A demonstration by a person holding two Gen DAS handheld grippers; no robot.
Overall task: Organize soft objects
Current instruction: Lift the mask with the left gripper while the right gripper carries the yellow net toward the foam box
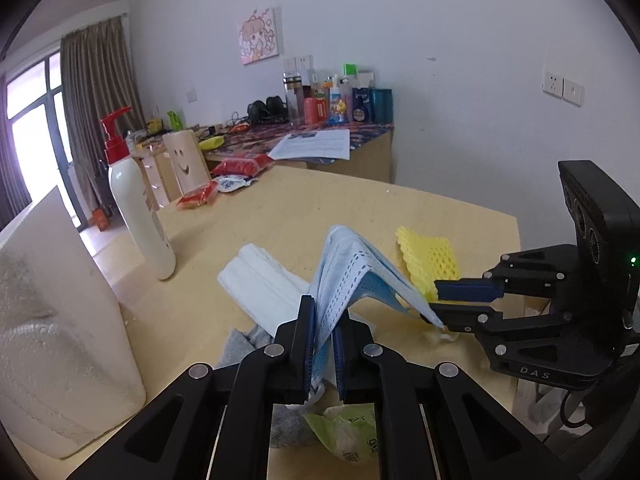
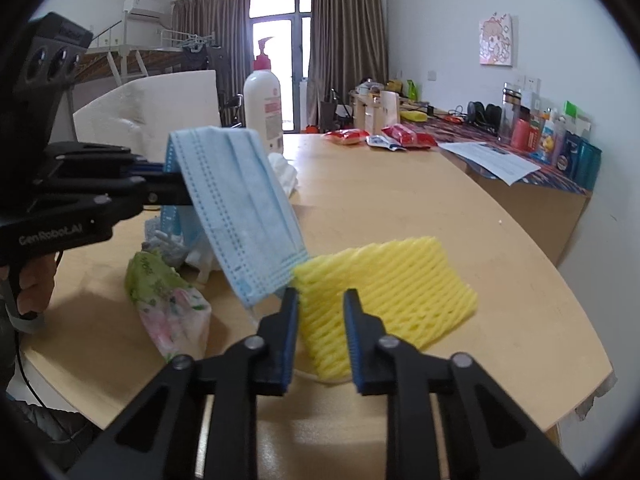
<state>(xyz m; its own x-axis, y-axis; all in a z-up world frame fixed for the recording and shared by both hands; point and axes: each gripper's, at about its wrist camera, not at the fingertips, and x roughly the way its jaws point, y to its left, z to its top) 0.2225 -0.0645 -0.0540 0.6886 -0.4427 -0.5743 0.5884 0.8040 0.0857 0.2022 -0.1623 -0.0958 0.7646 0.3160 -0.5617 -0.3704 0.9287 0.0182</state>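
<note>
Left tool [image 1: 322,320] clamping blue mask [image 1: 352,268]

- Behind my left hand-held gripper [image 1: 323,320], the grey cloth [image 1: 244,346] is mostly covered by its fingers.
- Below it, the green packet [image 1: 348,436] has print I can't read.
- Beside my right hand-held gripper [image 2: 321,308], the yellow foam net's [image 2: 396,284] near edge is blurred, so I can't tell whether the pads touch it.

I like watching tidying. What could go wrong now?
The blue face mask, pinched in the left hand-held gripper, droops beside the right hand-held gripper, which has the yellow foam net between its jaws; the mask's corner might get snagged. Swinging the mask might also knock the pump bottle.
</note>
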